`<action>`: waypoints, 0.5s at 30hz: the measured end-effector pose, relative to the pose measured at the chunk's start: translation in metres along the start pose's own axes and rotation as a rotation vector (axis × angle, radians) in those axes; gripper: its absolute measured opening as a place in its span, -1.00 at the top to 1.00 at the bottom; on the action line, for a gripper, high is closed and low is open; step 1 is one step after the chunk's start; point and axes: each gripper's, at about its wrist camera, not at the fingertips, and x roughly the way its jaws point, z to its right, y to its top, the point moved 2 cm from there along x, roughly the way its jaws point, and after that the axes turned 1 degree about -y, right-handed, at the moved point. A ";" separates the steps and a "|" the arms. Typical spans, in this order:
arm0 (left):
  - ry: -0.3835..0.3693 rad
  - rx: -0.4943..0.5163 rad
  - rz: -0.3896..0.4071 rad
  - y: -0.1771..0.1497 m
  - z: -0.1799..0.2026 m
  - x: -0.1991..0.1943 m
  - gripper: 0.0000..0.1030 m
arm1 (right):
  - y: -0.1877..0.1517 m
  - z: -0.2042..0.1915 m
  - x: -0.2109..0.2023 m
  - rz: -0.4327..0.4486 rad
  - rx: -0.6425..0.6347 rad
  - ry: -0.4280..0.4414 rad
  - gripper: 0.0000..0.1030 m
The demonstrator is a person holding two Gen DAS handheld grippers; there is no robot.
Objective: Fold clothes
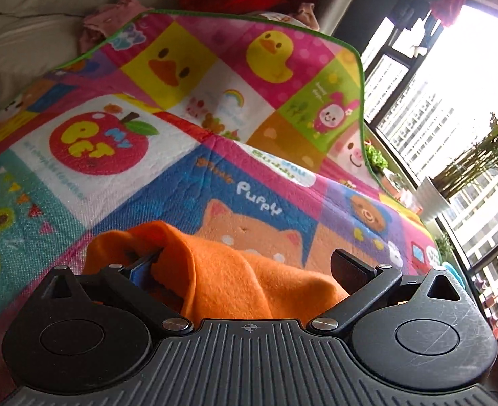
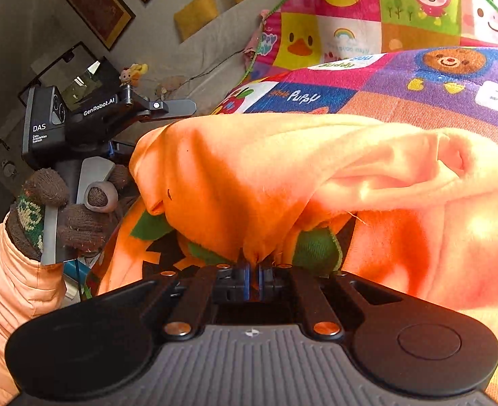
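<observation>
A home living room is showing here: a cream sofa [image 1: 29, 23] is sitting far left, carrying a cartoon-print children's blanket [image 1: 215, 108]. Framed pictures [image 2: 96, 3] are hanging on the wall, and potted plants [image 1: 479, 165] are standing by the tall window [image 1: 452, 108] at right.

orange garment [image 1: 235, 277] drapes over the left tongs' [image 1: 245, 264] left finger, pad mostly hidden; garment's lower part hidden behind tongs body; in right wrist view garment [image 2: 283, 176] cut off by right edge; patterned blanket [image 1: 181, 135] runs past left edge; small print beside its apple too blurred to read
</observation>
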 end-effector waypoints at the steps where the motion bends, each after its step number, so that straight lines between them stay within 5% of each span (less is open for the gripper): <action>1: 0.010 0.006 0.004 -0.004 0.000 -0.002 -0.94 | 0.000 -0.002 -0.001 0.001 -0.010 -0.007 0.92; 11: -0.040 0.000 -0.016 -0.035 -0.010 -0.023 0.20 | 0.000 -0.011 -0.031 0.097 -0.029 -0.063 0.92; 15: -0.093 0.044 -0.012 -0.054 0.003 -0.048 0.38 | -0.002 -0.016 -0.059 0.153 -0.029 -0.069 0.92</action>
